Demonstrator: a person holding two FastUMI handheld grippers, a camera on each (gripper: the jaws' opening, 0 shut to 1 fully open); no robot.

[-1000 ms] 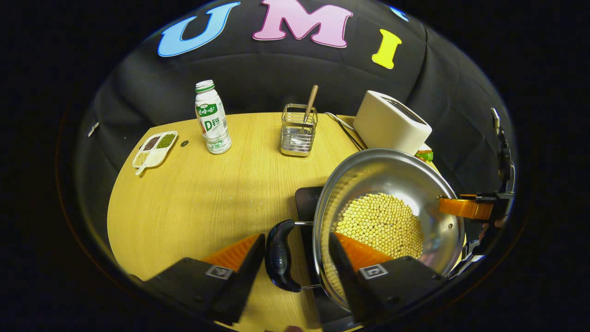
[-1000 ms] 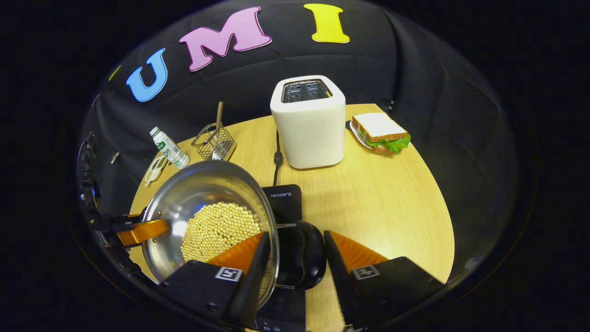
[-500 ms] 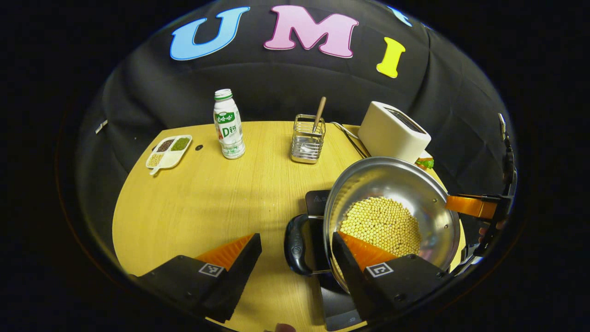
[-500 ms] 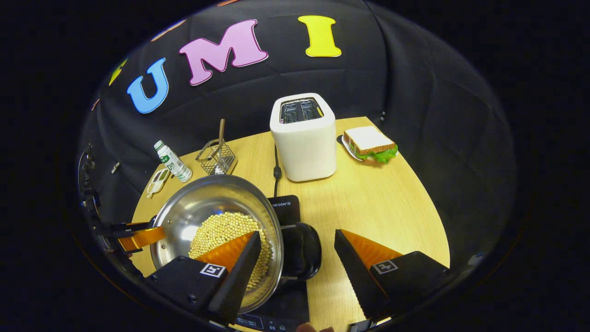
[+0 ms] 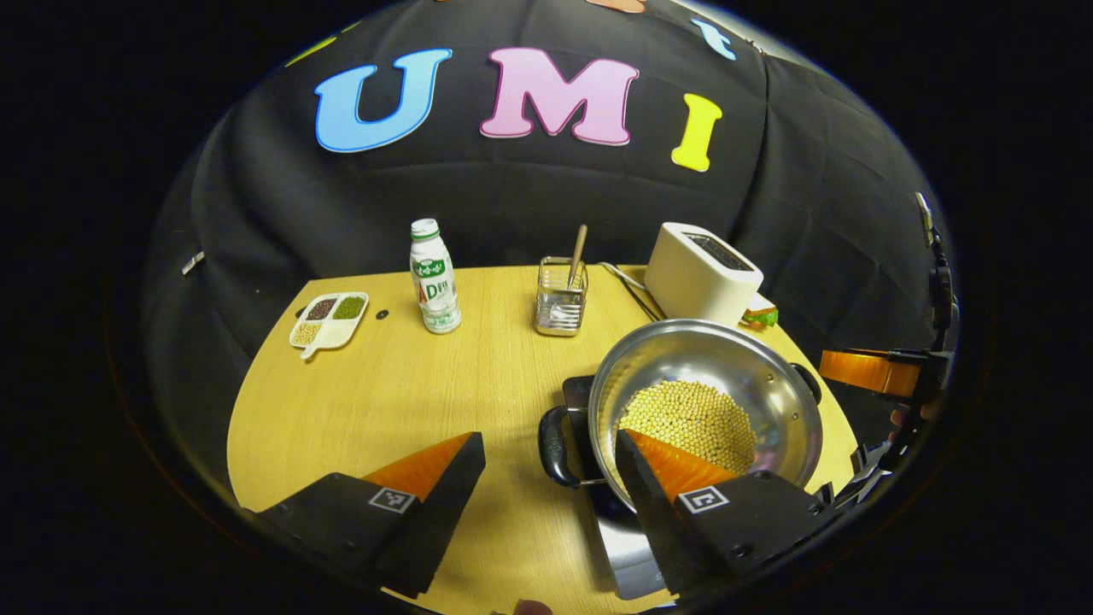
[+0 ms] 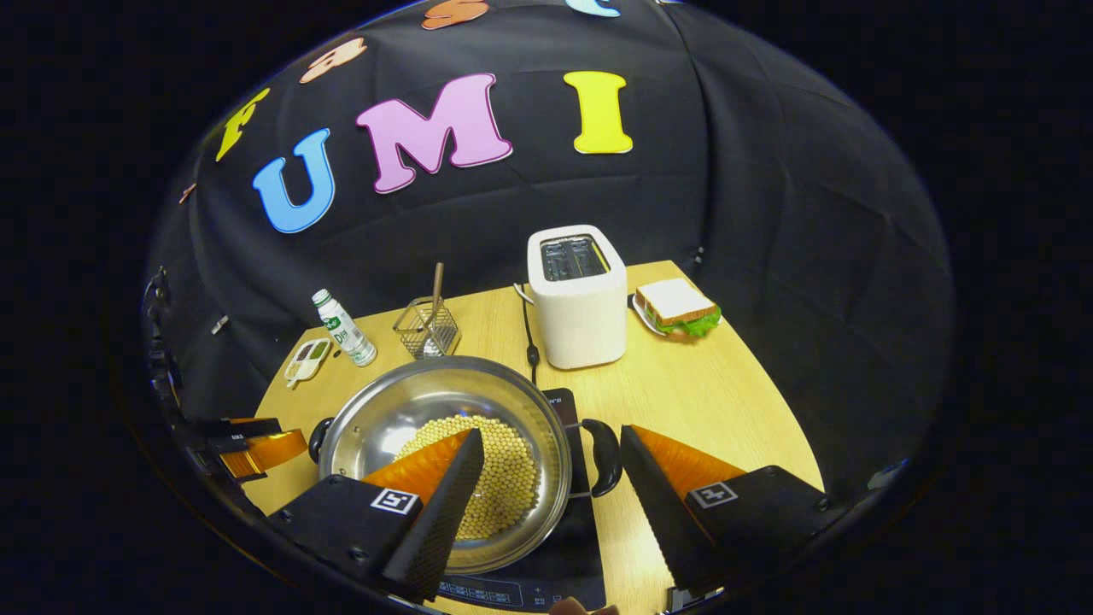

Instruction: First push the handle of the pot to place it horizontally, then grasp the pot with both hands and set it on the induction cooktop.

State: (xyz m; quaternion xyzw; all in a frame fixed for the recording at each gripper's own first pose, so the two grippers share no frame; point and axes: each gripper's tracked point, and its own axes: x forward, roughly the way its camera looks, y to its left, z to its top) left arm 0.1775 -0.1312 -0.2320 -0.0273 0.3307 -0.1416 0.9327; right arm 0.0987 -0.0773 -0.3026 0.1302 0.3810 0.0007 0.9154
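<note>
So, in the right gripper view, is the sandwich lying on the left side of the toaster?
No, the sandwich lies on a plate to the right of the toaster.

A rounded, light wooden table [image 5: 410, 401] carries everything here. In the left gripper view, a small divided dish of beans [image 5: 329, 319] lies out at ten o'clock, with a white drink bottle [image 5: 434, 278] standing upright just to its right. Near twelve o'clock stands a wire holder [image 5: 559, 296] with a wooden stick poking up from it. At one o'clock sits a white toaster [image 5: 700, 273], its cord running across the wood. In the right gripper view, a sandwich on a plate [image 6: 676, 306] rests just beside the toaster at two o'clock. The black induction cooktop [image 6: 555, 576] lies flat at the near edge, the pot [image 6: 401, 410] resting on top of it.
</note>
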